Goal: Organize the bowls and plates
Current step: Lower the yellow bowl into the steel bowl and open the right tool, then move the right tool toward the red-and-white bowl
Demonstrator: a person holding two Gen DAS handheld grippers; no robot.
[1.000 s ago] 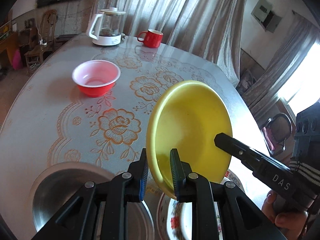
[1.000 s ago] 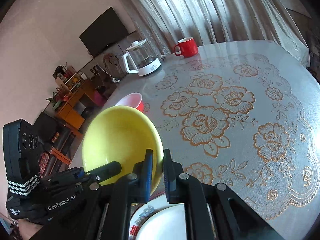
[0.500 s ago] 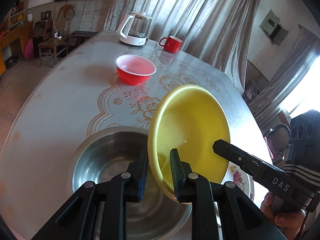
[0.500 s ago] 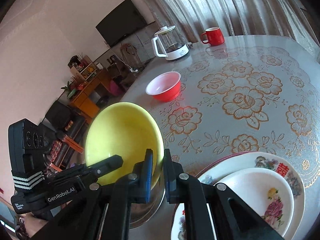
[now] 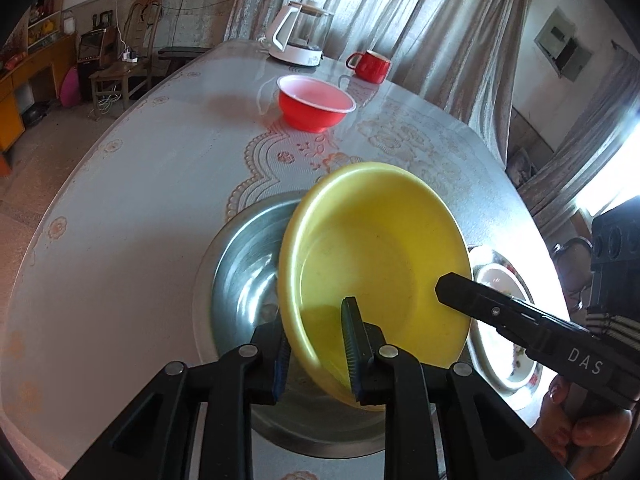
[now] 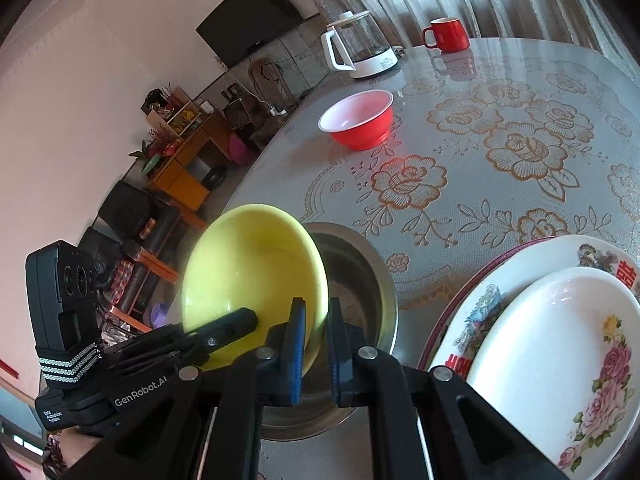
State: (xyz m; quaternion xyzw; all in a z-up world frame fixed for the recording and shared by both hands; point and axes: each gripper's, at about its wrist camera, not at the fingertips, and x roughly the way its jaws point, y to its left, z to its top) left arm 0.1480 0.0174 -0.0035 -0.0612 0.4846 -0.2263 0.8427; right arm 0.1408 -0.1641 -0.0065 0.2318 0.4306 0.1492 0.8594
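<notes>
Two grippers share one load above a table (image 5: 132, 216) with a flower-patterned cloth. From the left wrist view, going left to right: a wooden chair (image 5: 128, 52) stands off the table's far left edge, a white-based glass kettle (image 5: 300, 38) sits at the far end, a red bowl (image 5: 316, 102) lies nearer, and a red mug (image 5: 370, 65) stands just right of the kettle. Below the load a steel basin (image 5: 244, 276) rests on the cloth, and at the right sit stacked flowered plates (image 6: 560, 320), well lit.

The yellow bowl (image 5: 380, 256) hangs tilted over the basin, its hollow facing the cameras. The left gripper (image 5: 316, 354) is clamped on the bowl's near rim, one pad inside, one outside. The right gripper (image 6: 314, 346) pinches the rim at the bowl's opposite side, its jaws nearly together.
</notes>
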